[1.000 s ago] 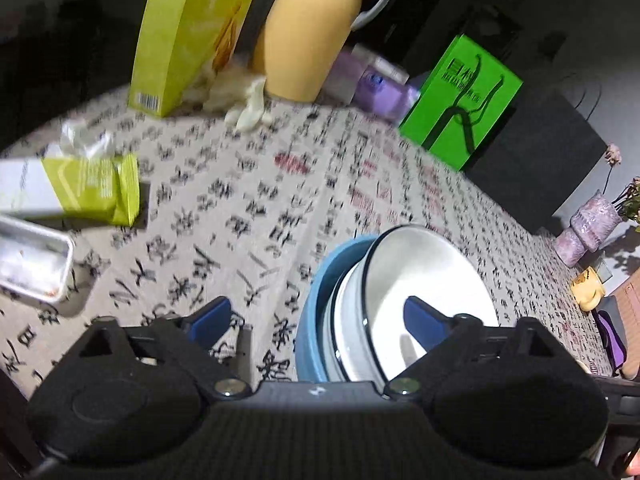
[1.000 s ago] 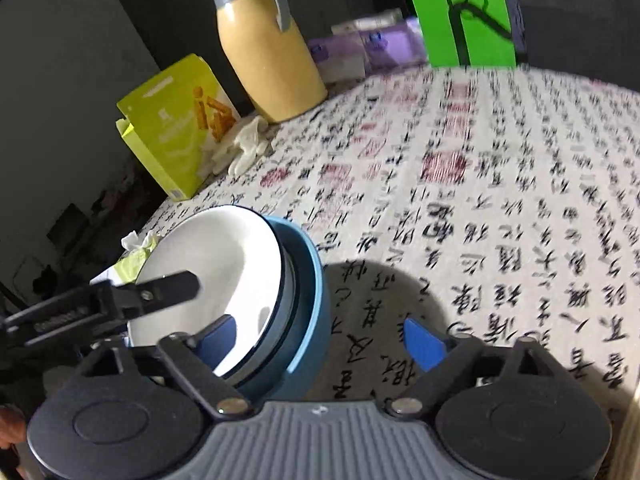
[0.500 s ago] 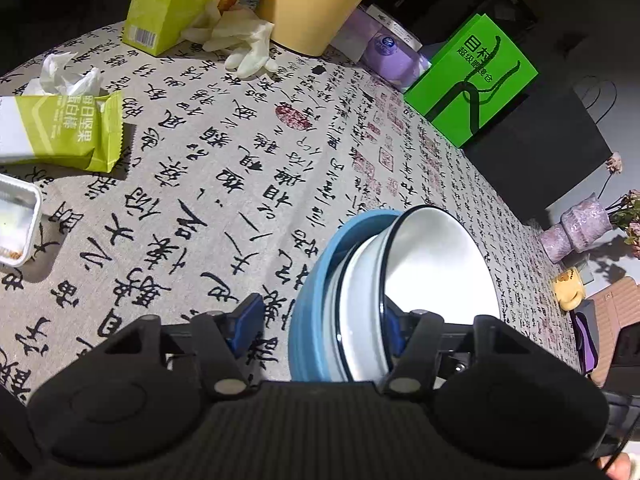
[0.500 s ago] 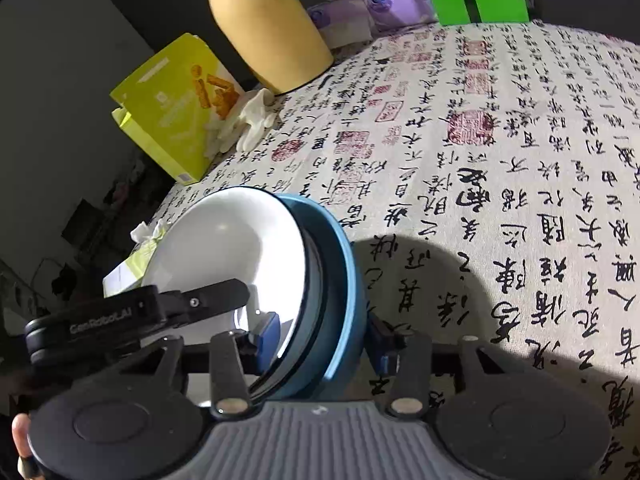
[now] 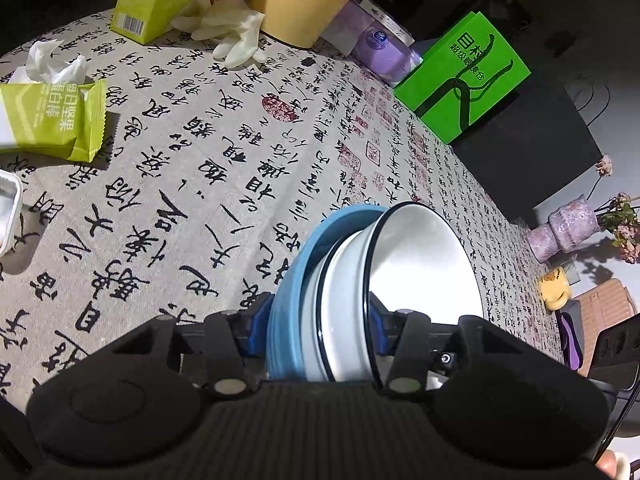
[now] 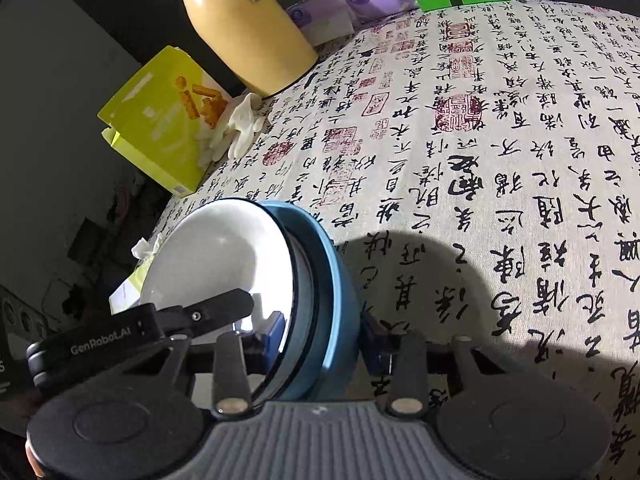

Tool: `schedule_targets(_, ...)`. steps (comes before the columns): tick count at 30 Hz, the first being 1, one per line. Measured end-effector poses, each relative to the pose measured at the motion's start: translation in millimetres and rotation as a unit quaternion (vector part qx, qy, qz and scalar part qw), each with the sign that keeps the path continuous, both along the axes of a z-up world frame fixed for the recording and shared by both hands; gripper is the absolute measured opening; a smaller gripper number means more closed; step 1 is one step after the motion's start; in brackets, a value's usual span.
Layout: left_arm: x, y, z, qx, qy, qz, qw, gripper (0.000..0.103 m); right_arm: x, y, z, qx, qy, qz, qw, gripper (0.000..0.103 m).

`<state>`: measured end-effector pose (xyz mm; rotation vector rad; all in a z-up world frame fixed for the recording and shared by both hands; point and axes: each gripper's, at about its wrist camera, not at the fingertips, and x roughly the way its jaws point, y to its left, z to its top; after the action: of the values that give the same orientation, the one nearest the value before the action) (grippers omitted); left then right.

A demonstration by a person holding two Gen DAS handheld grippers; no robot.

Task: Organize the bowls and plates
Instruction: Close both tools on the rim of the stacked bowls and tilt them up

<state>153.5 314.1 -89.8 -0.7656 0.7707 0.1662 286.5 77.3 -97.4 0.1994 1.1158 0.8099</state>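
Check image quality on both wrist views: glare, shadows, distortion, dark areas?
Left wrist: the white bowl has a soft sheen and is not blown out; fisheye bends the tablecloth; the top corners are dark. Right wrist: a hard-edged shadow falls on the cloth beside the blue plate; the glossy bowl mirrors the left gripper; the left background is nearly black. Both views are sharp.

Both grippers' jaws have just been closing. The left gripper (image 5: 316,330) and right gripper (image 6: 322,338) now pinch the stacked dishes (image 5: 360,280) at lower centre.

Calligraphy-print tablecloth (image 5: 224,168) covers the table; dim, perhaps grey wall (image 6: 48,52) behind.
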Motion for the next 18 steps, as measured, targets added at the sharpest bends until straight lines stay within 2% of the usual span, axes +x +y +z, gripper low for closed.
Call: schedule_targets(18, 3.4, -5.7, 3.1, 0.007, 0.015, 0.015, 0.9998, 0.049, 1.1, -1.2, 0.6, 0.003, 0.010, -0.012, 1.000, 0.038)
